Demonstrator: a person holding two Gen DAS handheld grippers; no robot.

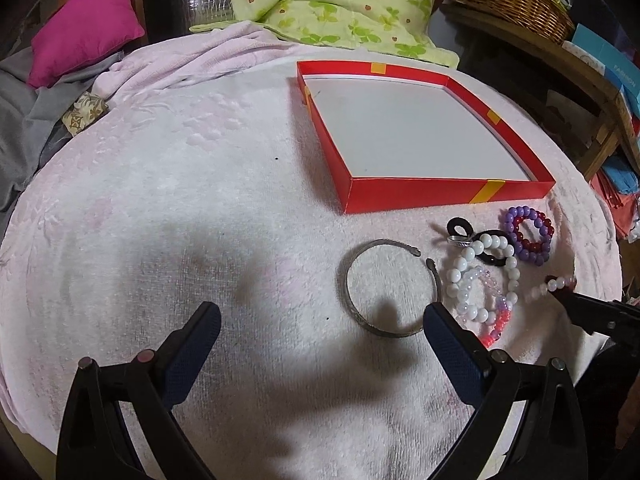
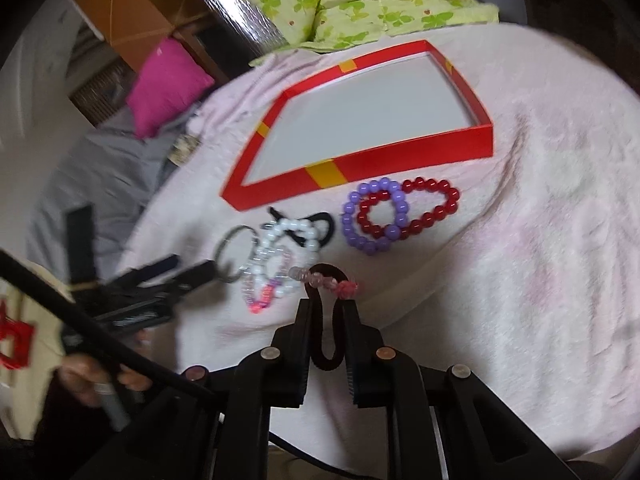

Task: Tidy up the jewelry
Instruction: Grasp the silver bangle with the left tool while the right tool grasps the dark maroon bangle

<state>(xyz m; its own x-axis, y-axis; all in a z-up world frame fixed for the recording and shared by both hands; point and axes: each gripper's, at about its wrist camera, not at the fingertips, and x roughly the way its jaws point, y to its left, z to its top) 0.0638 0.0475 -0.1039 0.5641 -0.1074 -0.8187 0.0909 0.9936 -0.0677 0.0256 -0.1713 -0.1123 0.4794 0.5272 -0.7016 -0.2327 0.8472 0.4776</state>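
— Writing anywhere?
— "FASHION" on a blue box [image 1: 622, 74], left view only.
— Fingers?
— Left gripper [image 1: 320, 332] spread wide over the silver bangle [image 1: 384, 286]; right gripper [image 2: 326, 304] clenched on a pink beaded bracelet [image 2: 324, 280].
— Tray?
— One red tray [image 1: 416, 194], twelve o'clock of five beaded bracelets.

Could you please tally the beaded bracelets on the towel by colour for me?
white bracelet: 1
purple bracelet: 1
red bracelet: 1
clear-and-pink bracelet: 1
pale-pink-to-dark-red bracelet, at the right gripper: 1
Total: 5
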